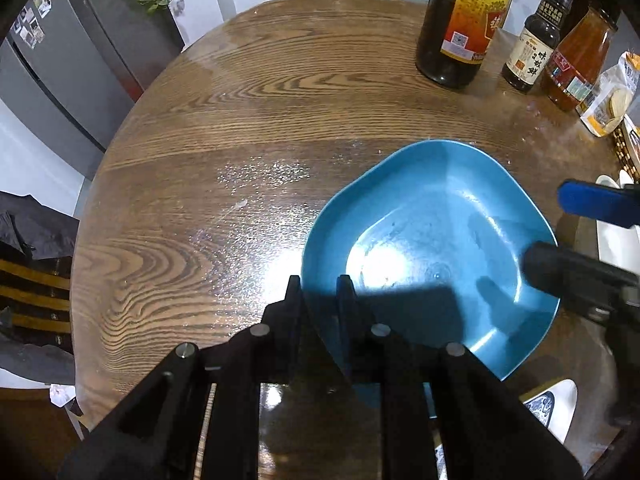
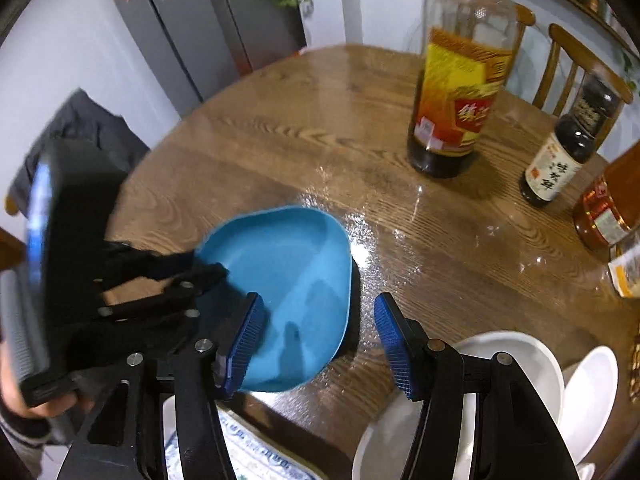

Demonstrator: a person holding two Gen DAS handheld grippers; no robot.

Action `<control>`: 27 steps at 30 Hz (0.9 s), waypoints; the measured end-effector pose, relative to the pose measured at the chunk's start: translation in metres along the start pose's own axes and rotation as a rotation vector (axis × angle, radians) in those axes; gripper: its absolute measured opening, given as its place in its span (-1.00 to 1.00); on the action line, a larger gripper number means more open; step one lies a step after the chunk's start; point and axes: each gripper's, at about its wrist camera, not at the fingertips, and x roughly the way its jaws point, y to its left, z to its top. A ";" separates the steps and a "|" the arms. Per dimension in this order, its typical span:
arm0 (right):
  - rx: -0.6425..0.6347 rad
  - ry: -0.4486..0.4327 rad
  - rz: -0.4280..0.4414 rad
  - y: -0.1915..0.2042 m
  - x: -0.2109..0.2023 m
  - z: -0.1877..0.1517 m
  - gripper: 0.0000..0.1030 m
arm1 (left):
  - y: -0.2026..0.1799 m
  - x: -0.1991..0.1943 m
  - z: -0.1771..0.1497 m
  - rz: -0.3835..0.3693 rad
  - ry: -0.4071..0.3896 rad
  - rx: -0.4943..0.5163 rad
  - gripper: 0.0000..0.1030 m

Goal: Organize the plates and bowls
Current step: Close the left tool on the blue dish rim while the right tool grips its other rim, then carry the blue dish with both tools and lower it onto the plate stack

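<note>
Firmly, left claw (image 1: 320, 284) pinches blue plate (image 1: 432, 216) rim; right claw (image 2: 320, 320) gapes wide.

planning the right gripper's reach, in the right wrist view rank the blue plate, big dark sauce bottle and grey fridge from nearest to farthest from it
1. Blue plate: between and just ahead of the open right gripper fingers, left finger over it.
2. Big dark sauce bottle: standing mid-table, ahead and to the right.
3. Grey fridge: beyond the table's far edge, upper left.
</note>
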 end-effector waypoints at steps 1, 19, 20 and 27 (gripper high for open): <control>-0.007 0.010 -0.006 -0.001 0.003 0.000 0.01 | 0.000 0.000 0.000 -0.001 -0.003 -0.001 -0.64; -0.056 -0.021 -0.107 0.005 0.005 0.005 -0.90 | 0.005 0.001 0.006 -0.046 -0.039 -0.092 -0.71; -0.052 -0.035 -0.104 0.004 0.000 0.005 -0.90 | 0.006 -0.001 0.005 -0.053 -0.045 -0.103 -0.71; 0.009 -0.158 -0.074 0.000 -0.049 -0.006 -0.92 | -0.004 -0.038 -0.001 -0.029 -0.145 -0.099 -0.74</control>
